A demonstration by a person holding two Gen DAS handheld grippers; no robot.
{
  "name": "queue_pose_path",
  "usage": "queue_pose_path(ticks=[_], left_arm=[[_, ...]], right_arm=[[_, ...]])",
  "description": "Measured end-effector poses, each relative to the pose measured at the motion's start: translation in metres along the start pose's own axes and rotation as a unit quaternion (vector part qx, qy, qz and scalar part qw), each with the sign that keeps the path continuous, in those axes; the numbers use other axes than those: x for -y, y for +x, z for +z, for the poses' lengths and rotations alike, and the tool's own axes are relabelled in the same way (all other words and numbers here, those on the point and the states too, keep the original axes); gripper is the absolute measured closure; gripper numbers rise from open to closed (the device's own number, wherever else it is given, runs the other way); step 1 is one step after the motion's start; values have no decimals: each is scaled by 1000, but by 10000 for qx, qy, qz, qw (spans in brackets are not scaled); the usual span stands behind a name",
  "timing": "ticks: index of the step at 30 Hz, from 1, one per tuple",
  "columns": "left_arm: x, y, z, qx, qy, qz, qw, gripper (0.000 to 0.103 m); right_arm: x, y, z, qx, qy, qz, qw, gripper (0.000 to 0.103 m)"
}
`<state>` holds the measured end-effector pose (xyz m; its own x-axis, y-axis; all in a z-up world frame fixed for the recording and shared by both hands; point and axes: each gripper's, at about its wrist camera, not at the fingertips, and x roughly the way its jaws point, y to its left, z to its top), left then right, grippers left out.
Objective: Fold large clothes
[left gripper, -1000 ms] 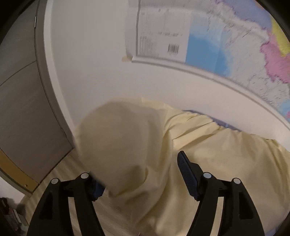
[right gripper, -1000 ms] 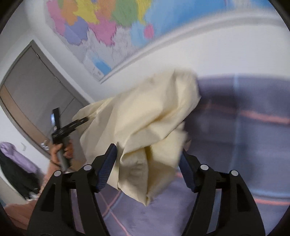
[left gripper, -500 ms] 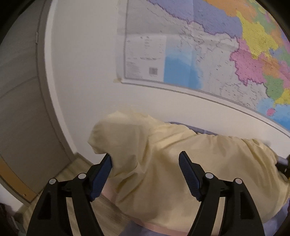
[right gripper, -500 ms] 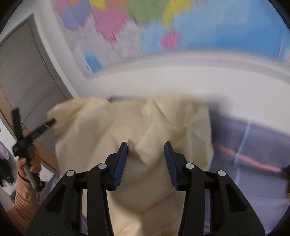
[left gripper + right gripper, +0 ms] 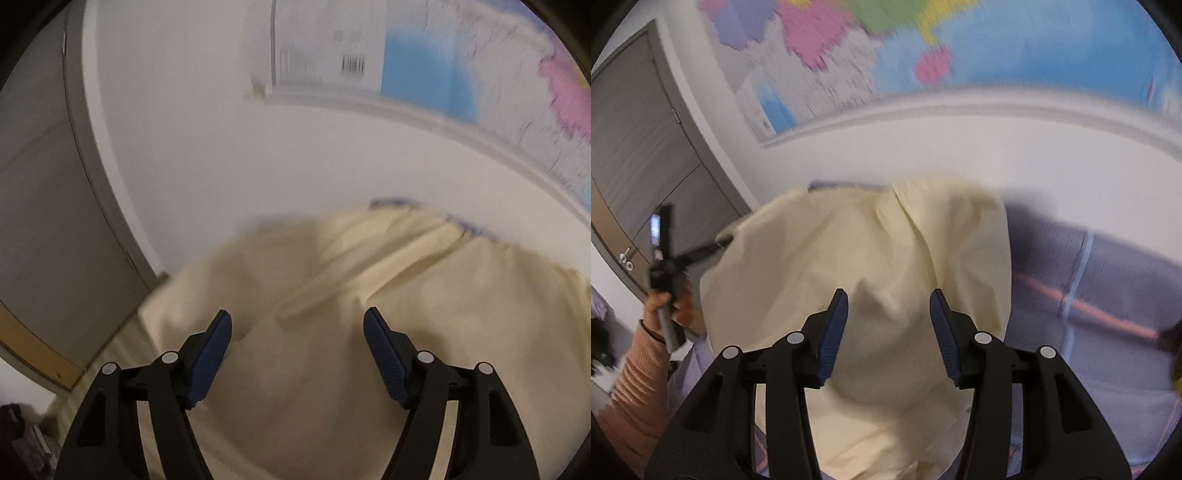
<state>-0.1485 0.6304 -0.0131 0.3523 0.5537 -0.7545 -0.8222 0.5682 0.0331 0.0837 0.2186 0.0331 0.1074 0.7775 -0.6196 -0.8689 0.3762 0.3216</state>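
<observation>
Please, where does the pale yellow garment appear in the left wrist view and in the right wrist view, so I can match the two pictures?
Left wrist view: the pale yellow garment fills the lower centre and right, beyond the open left gripper.
Right wrist view: it lies in the centre, past the right gripper, over the purple bedcover.
Shared landmark: the wall map above.

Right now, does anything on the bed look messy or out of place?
Yes: the pale yellow garment lies bunched and creased on the purple plaid bedding, with ridges running across it rather than spread flat. Nothing looks torn or spilled, though blur hides detail.
</observation>
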Motion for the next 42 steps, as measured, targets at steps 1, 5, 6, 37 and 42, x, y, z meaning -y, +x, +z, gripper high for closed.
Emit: queue_pose_path(ticks=[1,5,6,37,42], left_arm=[[0,8,-5,-82,-37,39,10000,31],[-2,14,-10,-156,-129,26,9998,31],[-3,7,-9,-70,-178,25,9998,31],[131,-101,-83,862,1194,-1317,9803,20],[144,-97,-89,831,1307,-1303,9793,20]], right_arm=[[-3,-1,3,72,-37,67,9999,57],[-12,23,1,-226,-114,252,9994,56],[-13,32,0,-354,-124,264,9989,57],[-40,41,49,10,-338,19,9994,47],[-20,90,66,-446,-32,-153,9989,51]])
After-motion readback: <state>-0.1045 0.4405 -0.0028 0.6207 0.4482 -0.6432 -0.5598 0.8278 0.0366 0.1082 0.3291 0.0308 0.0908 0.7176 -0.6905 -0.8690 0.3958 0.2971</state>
